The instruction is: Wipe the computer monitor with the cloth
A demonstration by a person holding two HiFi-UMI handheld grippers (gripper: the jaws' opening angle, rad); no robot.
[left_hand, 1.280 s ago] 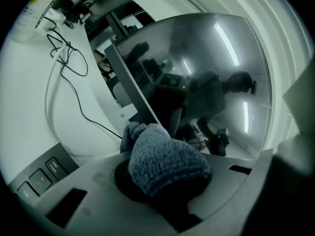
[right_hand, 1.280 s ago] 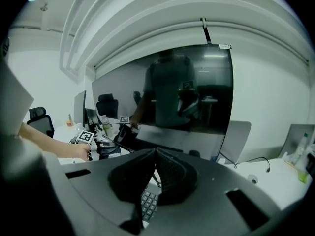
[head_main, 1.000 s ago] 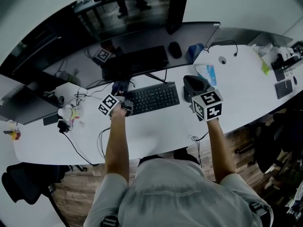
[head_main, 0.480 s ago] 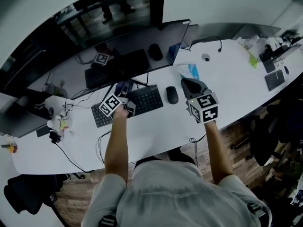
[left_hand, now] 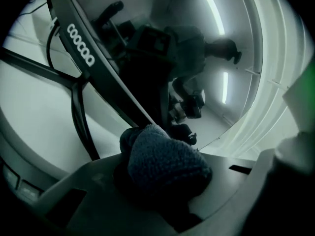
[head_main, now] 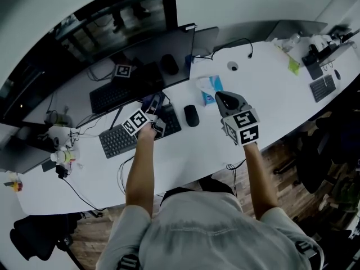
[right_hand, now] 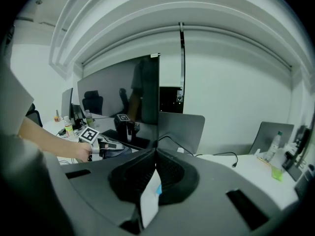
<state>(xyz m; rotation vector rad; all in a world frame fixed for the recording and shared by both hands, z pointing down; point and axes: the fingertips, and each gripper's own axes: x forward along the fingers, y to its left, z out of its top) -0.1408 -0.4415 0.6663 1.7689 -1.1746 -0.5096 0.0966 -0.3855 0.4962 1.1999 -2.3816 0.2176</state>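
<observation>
The computer monitor [head_main: 121, 66] stands along the back edge of the white desk [head_main: 270, 75], toward its left end. Its screen is dark and glossy. In the head view it mirrors a keyboard, a mouse and a marker cube; in the left gripper view it mirrors ceiling lights and the gripper itself. A white logo runs along the bezel there. The cloth [left_hand: 165, 163] is a dark blue, nubbly wad, bunched into a rounded lump just in front of the monitor's lower edge.

The monitor's left end is cut off by the head view's border. The left gripper and hand cover the middle of the keyboard [head_main: 115, 140]. Whether the cloth touches the bezel cannot be told.

The left gripper [head_main: 153, 110] has its jaws clamped on the cloth, which bulges out ahead of them. The right gripper [right_hand: 156, 154] hangs over the desk's middle, near a mouse [head_main: 191, 115] and a blue-and-white pack [head_main: 209, 89]. Its jaws meet at the tips. A narrow white sliver with a blue edge shows in the slot behind them, and what it is stays unclear.
</observation>
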